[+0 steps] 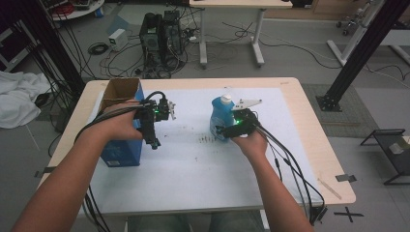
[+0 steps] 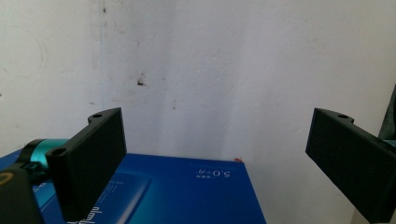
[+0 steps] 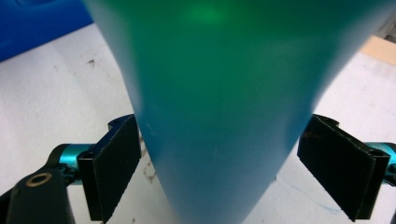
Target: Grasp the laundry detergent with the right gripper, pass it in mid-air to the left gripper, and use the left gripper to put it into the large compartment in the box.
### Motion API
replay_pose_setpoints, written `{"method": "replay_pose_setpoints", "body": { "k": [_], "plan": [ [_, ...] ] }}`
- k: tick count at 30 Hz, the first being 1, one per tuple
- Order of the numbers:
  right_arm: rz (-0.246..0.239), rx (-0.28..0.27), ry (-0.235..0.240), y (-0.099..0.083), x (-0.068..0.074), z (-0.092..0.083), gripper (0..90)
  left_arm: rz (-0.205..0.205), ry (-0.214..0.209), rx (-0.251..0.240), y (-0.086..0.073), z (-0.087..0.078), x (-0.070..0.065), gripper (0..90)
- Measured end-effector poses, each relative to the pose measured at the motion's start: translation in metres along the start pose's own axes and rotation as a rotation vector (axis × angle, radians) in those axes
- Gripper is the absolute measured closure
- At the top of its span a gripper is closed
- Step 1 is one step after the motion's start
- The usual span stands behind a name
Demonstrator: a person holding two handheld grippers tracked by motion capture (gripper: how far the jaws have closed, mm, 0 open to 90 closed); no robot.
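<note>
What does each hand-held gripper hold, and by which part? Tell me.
Right hand-held gripper: jaws around the bottle's lower body. Left hand-held gripper: open over the box, holding nothing.

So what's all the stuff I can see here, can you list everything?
Bottle: one, blue with a white cap, upright on the sheet, between the right claw's jaws.
Box: one, blue card with an open brown top, at the table's left side.
Sheet: one, white and stained, covering most of the table.
Table: one, light wood.
Computer towers: two, black, on the floor beyond the table, among cables.
Far table: one, white legs, at the back.
Cloth: one, white, heaped at far left.
Left claw: black jaws wide apart, over the box.
Right claw: black jaws on either side of the bottle, contact unclear.
Forearms: two, coming in from the bottom.
</note>
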State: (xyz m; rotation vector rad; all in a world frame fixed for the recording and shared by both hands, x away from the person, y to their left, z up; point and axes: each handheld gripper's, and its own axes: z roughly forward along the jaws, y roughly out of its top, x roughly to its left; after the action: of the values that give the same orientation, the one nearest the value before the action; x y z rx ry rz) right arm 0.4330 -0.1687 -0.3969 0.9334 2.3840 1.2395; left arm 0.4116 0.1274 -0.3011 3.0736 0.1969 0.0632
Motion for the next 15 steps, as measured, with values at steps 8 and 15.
{"method": "replay_pose_setpoints", "body": {
  "k": [8, 15],
  "plan": [
    [-0.03, -0.022, -0.002, -0.003, 0.002, 0.007, 12.6, 0.01, -0.007, 0.008, -0.002, 0.001, 0.0, 4.9],
    [-0.025, -0.065, -0.022, -0.005, 0.004, 0.013, 12.6, 0.004, -0.01, 0.003, -0.001, 0.003, -0.002, 4.9]
  ]
}}
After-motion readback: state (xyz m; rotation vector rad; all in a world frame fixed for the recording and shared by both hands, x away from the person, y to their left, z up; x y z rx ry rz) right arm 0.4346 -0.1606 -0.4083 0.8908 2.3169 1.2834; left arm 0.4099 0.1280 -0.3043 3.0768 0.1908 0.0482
